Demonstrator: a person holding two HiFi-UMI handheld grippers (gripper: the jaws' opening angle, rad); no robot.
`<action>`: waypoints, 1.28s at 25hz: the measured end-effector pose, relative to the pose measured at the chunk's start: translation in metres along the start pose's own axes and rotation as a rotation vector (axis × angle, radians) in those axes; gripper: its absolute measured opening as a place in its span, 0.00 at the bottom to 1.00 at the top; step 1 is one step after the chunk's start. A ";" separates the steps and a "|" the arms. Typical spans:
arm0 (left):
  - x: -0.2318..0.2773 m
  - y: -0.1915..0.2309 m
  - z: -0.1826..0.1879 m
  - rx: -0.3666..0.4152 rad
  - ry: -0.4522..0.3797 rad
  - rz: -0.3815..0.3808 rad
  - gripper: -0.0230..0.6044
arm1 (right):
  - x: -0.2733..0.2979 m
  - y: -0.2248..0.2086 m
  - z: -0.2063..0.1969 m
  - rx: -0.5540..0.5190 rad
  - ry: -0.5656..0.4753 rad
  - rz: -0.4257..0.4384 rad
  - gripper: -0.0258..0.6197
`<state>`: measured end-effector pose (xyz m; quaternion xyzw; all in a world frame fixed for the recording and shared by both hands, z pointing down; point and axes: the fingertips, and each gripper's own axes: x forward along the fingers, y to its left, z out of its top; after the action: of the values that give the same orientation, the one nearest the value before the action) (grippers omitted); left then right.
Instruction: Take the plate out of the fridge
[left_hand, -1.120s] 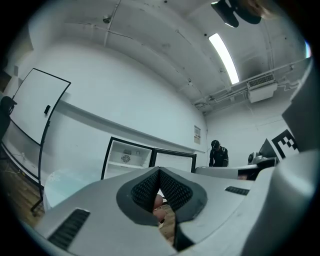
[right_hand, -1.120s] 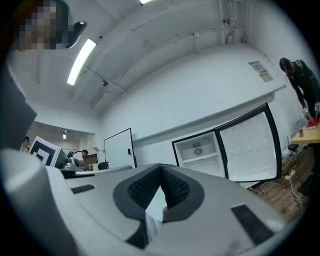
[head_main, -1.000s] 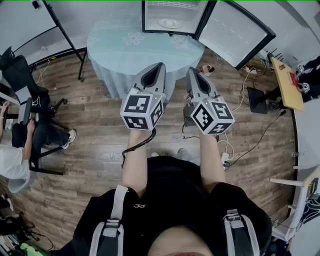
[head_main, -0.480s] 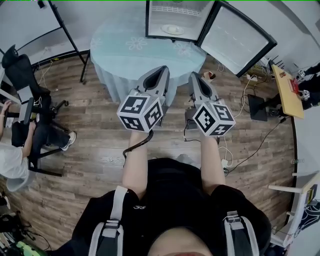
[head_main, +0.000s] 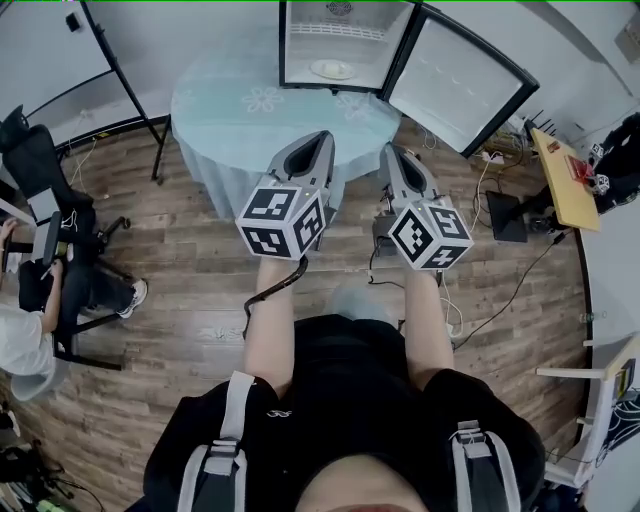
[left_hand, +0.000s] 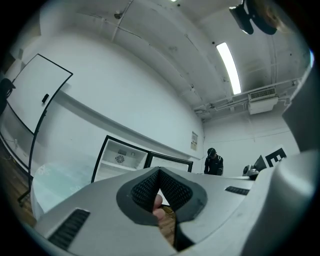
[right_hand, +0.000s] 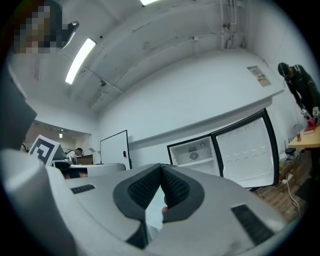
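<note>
A small fridge (head_main: 335, 45) stands on a round table with a pale blue cloth (head_main: 240, 115), its door (head_main: 462, 75) swung open to the right. A white plate (head_main: 332, 69) lies on the fridge's lower shelf. My left gripper (head_main: 322, 137) and right gripper (head_main: 388, 150) are held side by side in front of the table, short of the fridge, both shut with nothing between the jaws. The fridge also shows in the left gripper view (left_hand: 120, 160) and in the right gripper view (right_hand: 195, 152). Neither gripper view shows the plate.
A whiteboard on a stand (head_main: 60, 50) is at the left. A seated person (head_main: 25, 320) and office chairs (head_main: 40, 165) are at the far left. A wooden side table (head_main: 570, 180) and floor cables (head_main: 500, 270) lie to the right. Another person stands in the distance (left_hand: 213, 161).
The view has shifted slightly; the fridge and table sit a little further left and nearer. Both grippers keep their pose, shut.
</note>
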<state>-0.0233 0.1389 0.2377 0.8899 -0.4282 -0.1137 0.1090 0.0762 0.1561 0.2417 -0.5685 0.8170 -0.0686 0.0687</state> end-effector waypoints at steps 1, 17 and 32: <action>0.002 0.002 0.000 -0.002 -0.001 0.005 0.06 | 0.002 -0.002 0.001 0.000 0.003 0.001 0.05; 0.064 0.088 -0.001 -0.056 0.007 0.160 0.06 | 0.104 -0.036 -0.018 -0.134 0.063 0.024 0.05; 0.174 0.160 -0.115 -0.196 0.233 0.268 0.06 | 0.200 -0.132 -0.075 -0.144 0.236 -0.055 0.05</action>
<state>-0.0010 -0.0844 0.3745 0.8172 -0.5141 -0.0353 0.2581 0.1149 -0.0742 0.3340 -0.5823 0.8061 -0.0778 -0.0709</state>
